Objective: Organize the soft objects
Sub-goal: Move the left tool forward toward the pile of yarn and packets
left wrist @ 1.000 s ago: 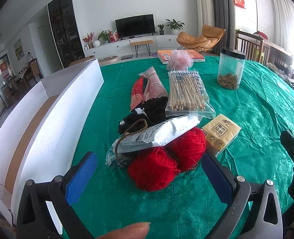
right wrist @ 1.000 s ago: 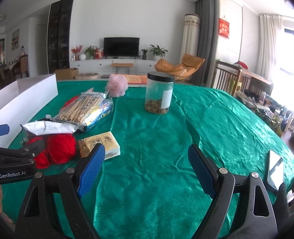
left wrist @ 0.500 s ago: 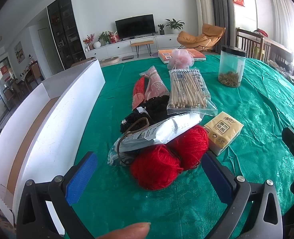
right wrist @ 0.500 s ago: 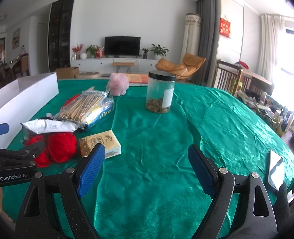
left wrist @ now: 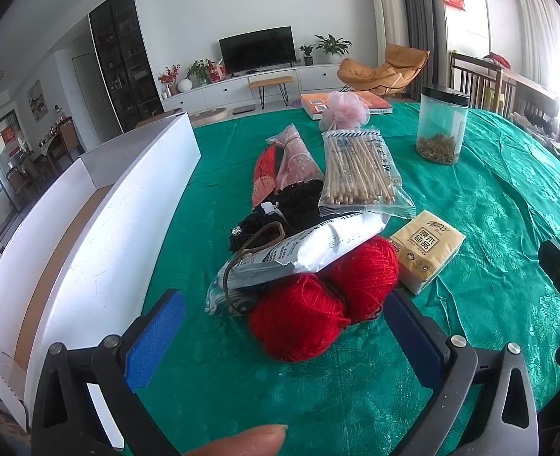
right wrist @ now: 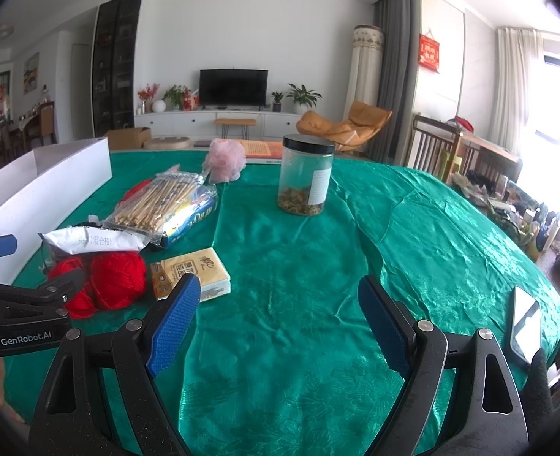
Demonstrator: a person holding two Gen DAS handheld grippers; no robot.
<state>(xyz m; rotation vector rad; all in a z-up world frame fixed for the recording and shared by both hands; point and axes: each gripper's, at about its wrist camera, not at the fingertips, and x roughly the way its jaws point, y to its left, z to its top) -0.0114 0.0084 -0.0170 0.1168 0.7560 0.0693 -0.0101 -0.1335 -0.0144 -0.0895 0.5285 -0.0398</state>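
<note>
Two red yarn balls (left wrist: 325, 296) lie on the green tablecloth, also in the right wrist view (right wrist: 109, 281). A silver foil pouch (left wrist: 302, 250) rests on top of them. Behind lie black lace fabric (left wrist: 280, 212), a pink and red cloth bundle (left wrist: 283, 163) and a pink mesh puff (left wrist: 344, 112). My left gripper (left wrist: 283, 334) is open and empty, just in front of the yarn. My right gripper (right wrist: 276, 323) is open and empty above bare cloth to the right of the pile.
A long white box (left wrist: 101, 220) stands along the left. A bag of wooden sticks (left wrist: 359, 171), a tissue pack (left wrist: 426, 249), a clear jar with a black lid (left wrist: 441, 129) and a book (left wrist: 348, 102) are on the table. A phone (right wrist: 525, 323) lies at the right edge.
My left gripper has moved slightly closer to the yarn balls. The right gripper has barely moved. Both stay open.
</note>
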